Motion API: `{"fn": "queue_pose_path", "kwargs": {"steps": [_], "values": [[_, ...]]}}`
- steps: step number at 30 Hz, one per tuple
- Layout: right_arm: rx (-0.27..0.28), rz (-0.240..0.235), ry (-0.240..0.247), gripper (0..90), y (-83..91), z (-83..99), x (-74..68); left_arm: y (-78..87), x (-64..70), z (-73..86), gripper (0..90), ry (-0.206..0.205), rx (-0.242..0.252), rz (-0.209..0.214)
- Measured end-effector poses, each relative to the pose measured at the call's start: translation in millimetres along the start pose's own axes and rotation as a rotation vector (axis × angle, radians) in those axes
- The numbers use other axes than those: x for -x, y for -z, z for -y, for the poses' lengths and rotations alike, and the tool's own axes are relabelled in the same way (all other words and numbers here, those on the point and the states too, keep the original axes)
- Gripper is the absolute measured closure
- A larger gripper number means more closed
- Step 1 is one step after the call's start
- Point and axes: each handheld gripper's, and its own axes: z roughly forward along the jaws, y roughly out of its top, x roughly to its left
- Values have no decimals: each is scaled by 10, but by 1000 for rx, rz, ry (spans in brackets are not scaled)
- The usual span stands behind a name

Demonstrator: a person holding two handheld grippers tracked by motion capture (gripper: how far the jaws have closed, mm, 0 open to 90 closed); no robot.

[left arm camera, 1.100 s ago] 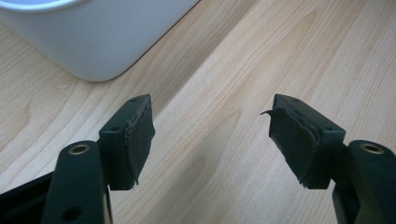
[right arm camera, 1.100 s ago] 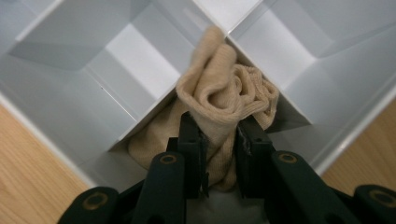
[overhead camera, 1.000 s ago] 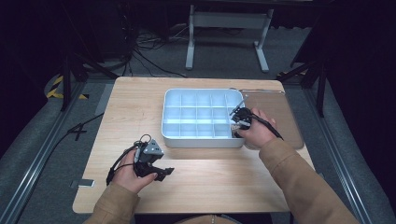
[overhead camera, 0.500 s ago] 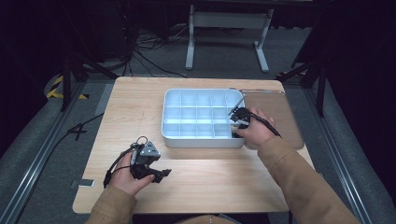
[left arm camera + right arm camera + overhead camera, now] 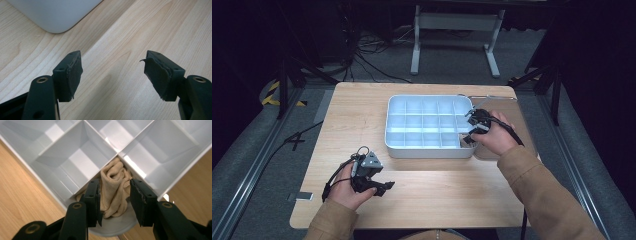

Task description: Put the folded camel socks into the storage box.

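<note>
1. High view: the right gripper [image 5: 473,131] is seen at the compartment tray's [image 5: 427,150] near right corner; the left gripper [image 5: 373,181] is held over the table [image 5: 452,195].
2. Left gripper view: jaws are spread wide, empty (wood beneath).
3. Right gripper view: a beige cloth [image 5: 114,187] is flanked by part-open jaws, inside the corner compartment.

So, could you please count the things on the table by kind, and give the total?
White divided tray: 1
Beige rolled cloth: 1, lying in a corner compartment
Hand-held grippers: 2, left gripper and right gripper
Total: 4
</note>
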Motion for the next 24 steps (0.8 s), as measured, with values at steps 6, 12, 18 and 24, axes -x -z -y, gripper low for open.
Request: {"fn": "queue_pose_path", "kwargs": {"steps": [6, 12, 18, 24], "values": [[97, -15, 4, 592, 234, 32, -9, 14, -3, -16, 312, 3, -1, 7], [191, -49, 30, 563, 403, 94, -68, 20, -4, -27, 313, 0, 4, 9], [281, -101, 54, 547, 533, 212, -159, 29, 5, -40, 313, -1, 3, 9], [335, -122, 76, 512, 629, 339, -229, 35, 30, -55, 314, 2, 4, 14]]}}
